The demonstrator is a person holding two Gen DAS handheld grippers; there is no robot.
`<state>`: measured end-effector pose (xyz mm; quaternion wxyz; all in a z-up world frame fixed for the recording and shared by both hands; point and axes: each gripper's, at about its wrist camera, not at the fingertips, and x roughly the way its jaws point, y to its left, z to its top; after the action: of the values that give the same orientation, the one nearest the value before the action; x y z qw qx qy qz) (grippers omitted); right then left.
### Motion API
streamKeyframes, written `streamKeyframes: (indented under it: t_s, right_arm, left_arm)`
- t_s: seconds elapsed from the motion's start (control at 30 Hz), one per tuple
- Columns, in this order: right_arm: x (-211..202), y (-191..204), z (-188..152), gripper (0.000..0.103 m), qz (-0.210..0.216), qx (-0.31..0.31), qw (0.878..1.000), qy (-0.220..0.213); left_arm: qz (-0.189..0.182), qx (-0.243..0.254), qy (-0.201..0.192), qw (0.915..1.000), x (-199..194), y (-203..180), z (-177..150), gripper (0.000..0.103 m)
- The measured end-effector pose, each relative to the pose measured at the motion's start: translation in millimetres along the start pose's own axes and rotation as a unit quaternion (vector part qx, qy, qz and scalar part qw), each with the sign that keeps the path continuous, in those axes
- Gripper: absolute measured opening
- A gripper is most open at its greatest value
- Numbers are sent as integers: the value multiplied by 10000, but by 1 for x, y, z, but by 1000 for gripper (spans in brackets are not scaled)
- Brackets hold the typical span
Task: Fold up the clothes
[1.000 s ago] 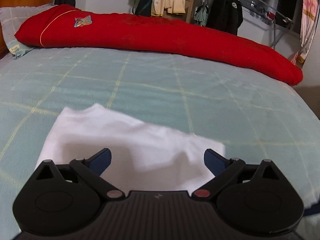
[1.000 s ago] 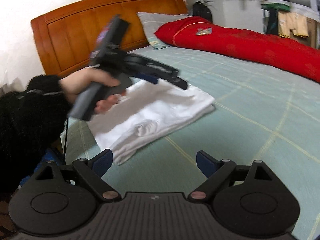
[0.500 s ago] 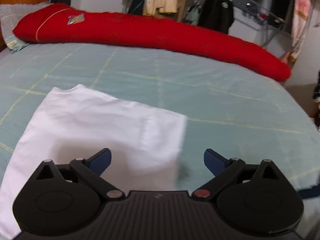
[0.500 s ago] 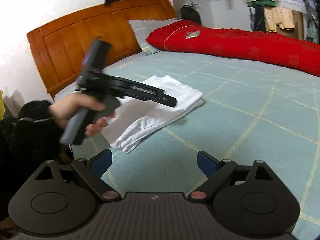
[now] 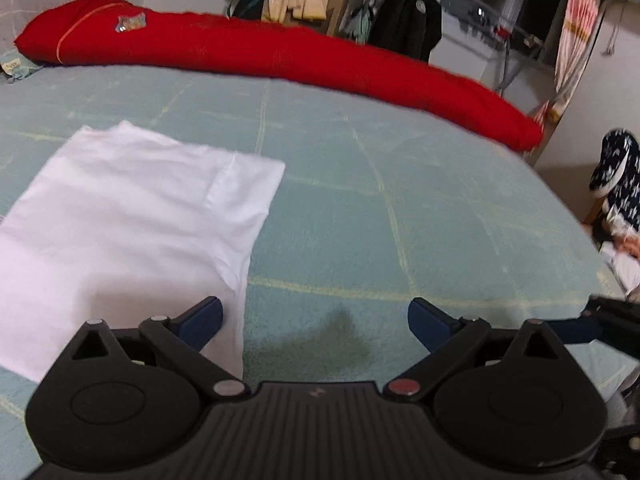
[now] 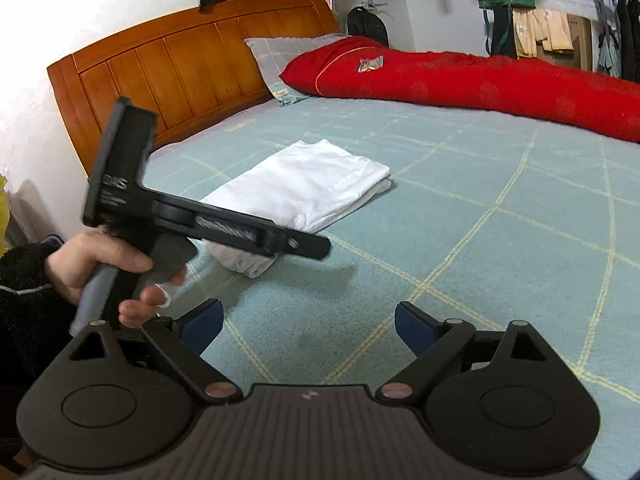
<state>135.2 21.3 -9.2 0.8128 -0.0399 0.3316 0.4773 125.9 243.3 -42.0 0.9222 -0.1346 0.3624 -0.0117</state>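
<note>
Left claw jaws apart and empty, folded white shirt flat on the bed just ahead (partly under its left finger), right claw likewise spread, holding nothing

No text is being made out with any certainty. White lettering is being shown on the black side plate of the left gripper, but it is blurred past reading. A small printed tag on the pillow and a colourful patch on the red quilt are being seen, both too small to read.
</note>
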Motion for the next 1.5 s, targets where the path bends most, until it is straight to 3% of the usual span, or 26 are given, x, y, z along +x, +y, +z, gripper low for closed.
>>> streamKeyframes:
  t_s: [0.2, 0.3, 0.47, 0.63, 0.77, 0.93, 1.17, 1.5]
  right_arm:
    - [-2, 3, -2, 96, -1, 62, 10000, 20]
    - [-3, 6, -3, 99, -31, 49, 10000, 57]
    - [-5, 5, -2, 102, -151, 132, 9997, 130]
    - [-3, 5, -4, 103, -187, 264, 9992, 220]
    - [-5, 11, -7, 103, -178, 183, 9994, 247]
    - [-10, 19, -8, 103, -106, 140, 9996, 212]
    - [-19, 29, -13, 103, -74, 72, 9997, 232]
    - [-29, 41, -26, 103, -207, 139, 9989, 385]
  left_arm:
    - [-44, -232, 286, 9993, 5, -2, -15, 99]
    - [139, -174, 184, 9996, -1, -5, -19, 99]
    - [824, 105, -281, 9961, -32, -17, -24, 100]
    - [1669, 444, -825, 9815, -58, -35, -42, 102]
    - [2106, 677, -1033, 9698, -76, -49, -56, 102]
    - [1868, 490, -853, 9775, -92, -50, -67, 102]
    - [1983, -279, -648, 9776, -109, -43, -83, 102]
    - [2041, -486, -727, 9750, -138, -56, -102, 102]
